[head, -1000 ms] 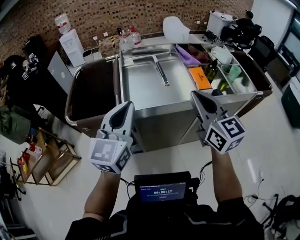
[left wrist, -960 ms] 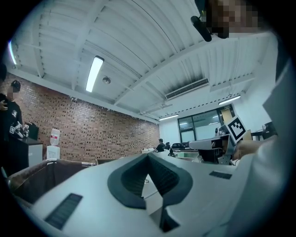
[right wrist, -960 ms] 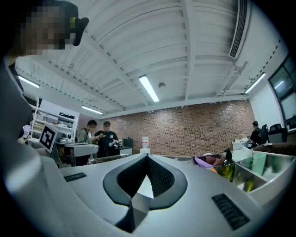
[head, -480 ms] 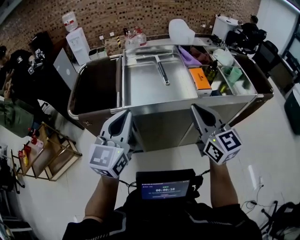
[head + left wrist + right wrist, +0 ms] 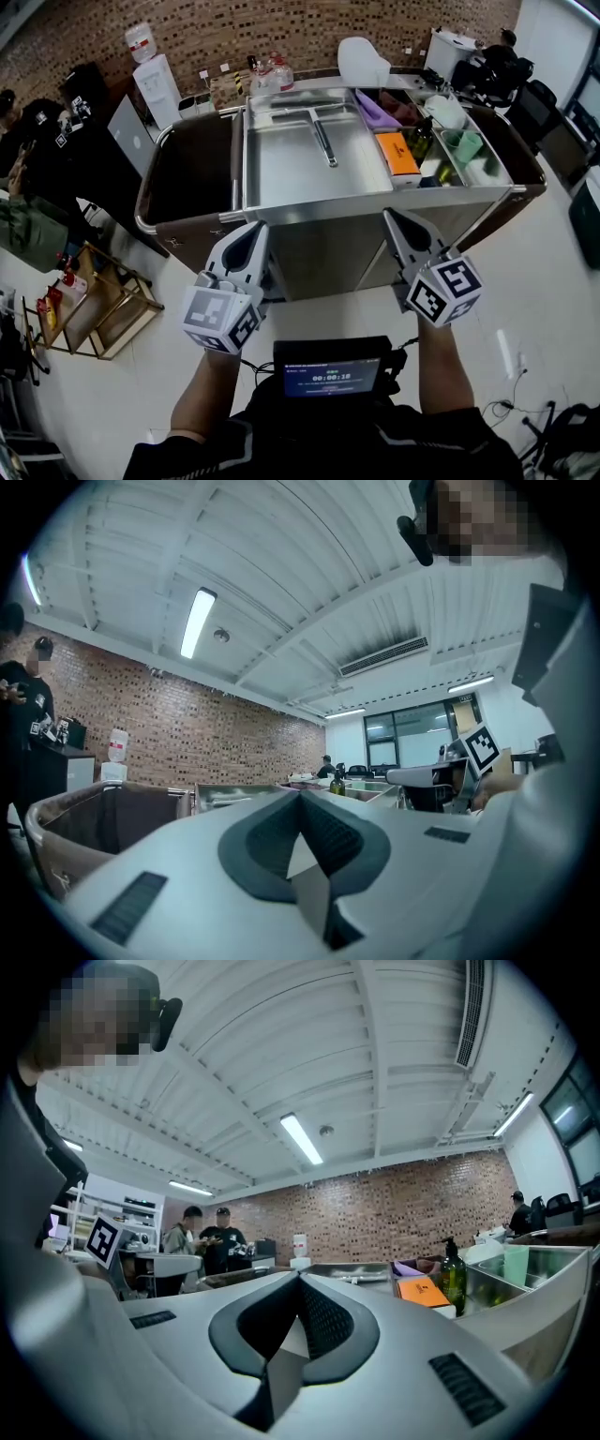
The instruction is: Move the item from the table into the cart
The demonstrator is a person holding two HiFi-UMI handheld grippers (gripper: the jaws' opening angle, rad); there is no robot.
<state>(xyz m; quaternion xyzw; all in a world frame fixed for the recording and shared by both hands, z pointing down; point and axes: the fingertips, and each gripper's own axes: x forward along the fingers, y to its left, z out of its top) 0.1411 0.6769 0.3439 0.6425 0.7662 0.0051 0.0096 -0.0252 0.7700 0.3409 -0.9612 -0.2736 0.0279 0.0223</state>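
Across the upper centre of the head view stands the stainless-steel cart [image 5: 319, 239], the largest unit. One brown fabric bag [image 5: 187, 178] hangs on its left side and a second brown bag [image 5: 514, 155] on its right, apparently for bulk loads. A T-shaped tool [image 5: 322, 141] lies on the flat steel top. The compartments at upper right group the small goods: a purple item [image 5: 375, 112], an orange box [image 5: 397, 155] and a dark pump bottle [image 5: 419, 142], which stands upright close against the divider walls.

Below the cart's near edge, the left gripper [image 5: 255, 231] and the right gripper [image 5: 392, 217] point level at the front panel, well apart from each other and short of the cart. Each gripper view shows the jaws pressed together along the centre seam with nothing between them, so both tools are closed and empty.

Which item the task means cannot be settled, and no table carrying it can be identified in any view. Closed, empty jaws facing a stocked cart fit two stages. The person may be about to fetch the item, or the item may already lie among the compartment goods.
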